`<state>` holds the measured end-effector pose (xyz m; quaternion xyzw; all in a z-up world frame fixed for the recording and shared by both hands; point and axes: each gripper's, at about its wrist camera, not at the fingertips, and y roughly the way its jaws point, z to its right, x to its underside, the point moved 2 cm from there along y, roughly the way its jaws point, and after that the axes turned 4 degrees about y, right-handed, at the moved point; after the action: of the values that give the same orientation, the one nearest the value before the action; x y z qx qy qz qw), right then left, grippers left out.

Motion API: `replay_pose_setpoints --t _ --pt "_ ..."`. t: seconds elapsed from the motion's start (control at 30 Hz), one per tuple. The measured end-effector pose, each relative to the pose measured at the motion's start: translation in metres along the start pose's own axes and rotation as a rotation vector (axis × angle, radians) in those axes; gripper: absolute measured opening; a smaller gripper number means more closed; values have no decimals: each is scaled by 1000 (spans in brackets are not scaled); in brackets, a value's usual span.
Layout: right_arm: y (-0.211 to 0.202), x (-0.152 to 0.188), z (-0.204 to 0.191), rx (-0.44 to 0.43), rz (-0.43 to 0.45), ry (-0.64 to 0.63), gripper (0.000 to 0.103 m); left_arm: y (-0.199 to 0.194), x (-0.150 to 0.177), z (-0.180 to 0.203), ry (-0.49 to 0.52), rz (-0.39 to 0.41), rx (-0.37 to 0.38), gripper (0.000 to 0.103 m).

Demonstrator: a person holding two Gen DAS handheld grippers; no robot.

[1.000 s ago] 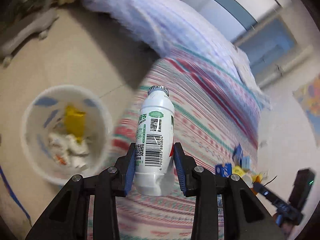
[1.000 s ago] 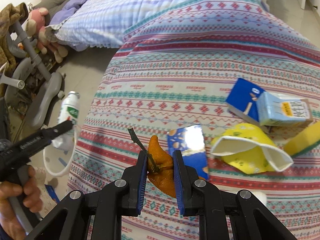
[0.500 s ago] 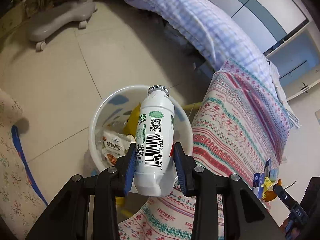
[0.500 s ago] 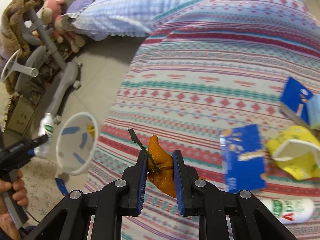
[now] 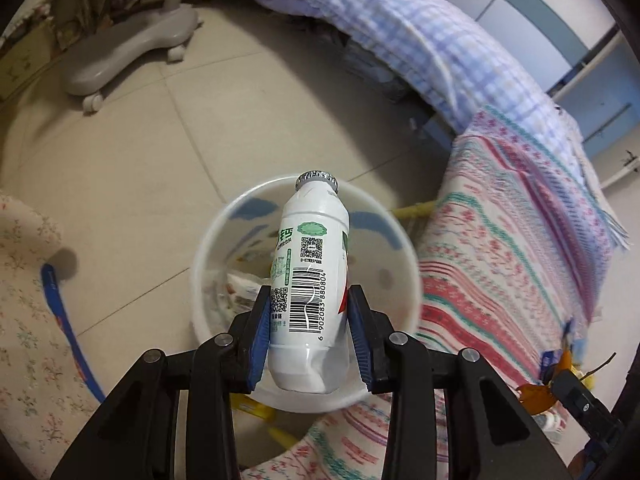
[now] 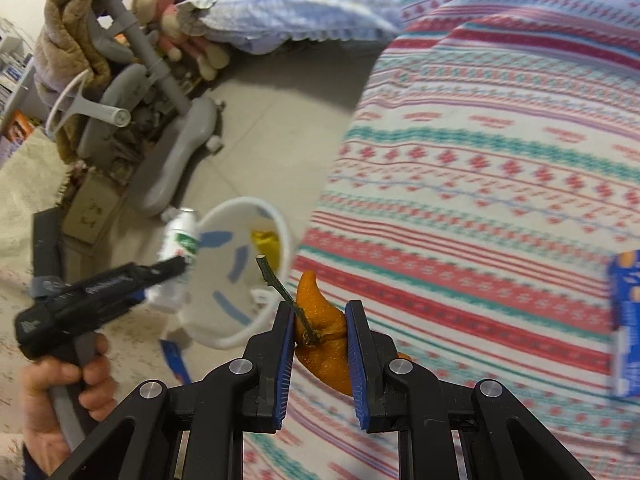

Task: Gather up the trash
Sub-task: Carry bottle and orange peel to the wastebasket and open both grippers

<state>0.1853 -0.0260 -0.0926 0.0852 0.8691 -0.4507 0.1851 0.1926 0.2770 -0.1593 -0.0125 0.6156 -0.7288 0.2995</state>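
Left gripper [image 5: 308,336] clamps bottle [image 5: 310,280] over bin [image 5: 406,264] | right gripper [image 6: 320,346] pinches orange peel [image 6: 322,330], bin at 10 o'clock | release early and your peel lands on the blanket [image 6: 500,184]

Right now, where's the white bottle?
White bottle sits clamped in the left gripper, hanging over the white bin on the floor beside the striped blanket.
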Motion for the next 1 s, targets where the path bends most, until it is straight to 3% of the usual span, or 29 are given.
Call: replay_pose_setpoints --t 0.1,0.23,0.3,0.37,0.6,0.83,0.9,0.93,1.0 --pt "20 -4 -16 -87 -2 26 23 7 -2 -8 -13 -17 -14 39" --pt "57 -8 -41 -129 -29 33 23 4 -2 -11 -7 -17 -11 40" --pt "76 -10 -54 -143 -40 30 23 2 -4 -15 -4 -2 -27 44" --pt "91 -13 -64 -157 -51 28 23 1 -6 -19 -6 5 -46 56" --pt "128 -22 -88 -137 -68 -3 25 -3 -10 -36 -80 10 -28 59" --pt "149 -26 -93 -62 -68 -43 27 -10 -12 -40 -126 37 6 59" --pt "153 -26 -93 -10 -66 -59 42 -11 -12 -36 -118 40 16 59" --pt "153 -26 -92 10 -61 -59 58 -11 -12 -33 -112 43 17 59" --pt "147 -28 -86 4 -36 -35 62 -13 -12 -26 -97 45 28 59"
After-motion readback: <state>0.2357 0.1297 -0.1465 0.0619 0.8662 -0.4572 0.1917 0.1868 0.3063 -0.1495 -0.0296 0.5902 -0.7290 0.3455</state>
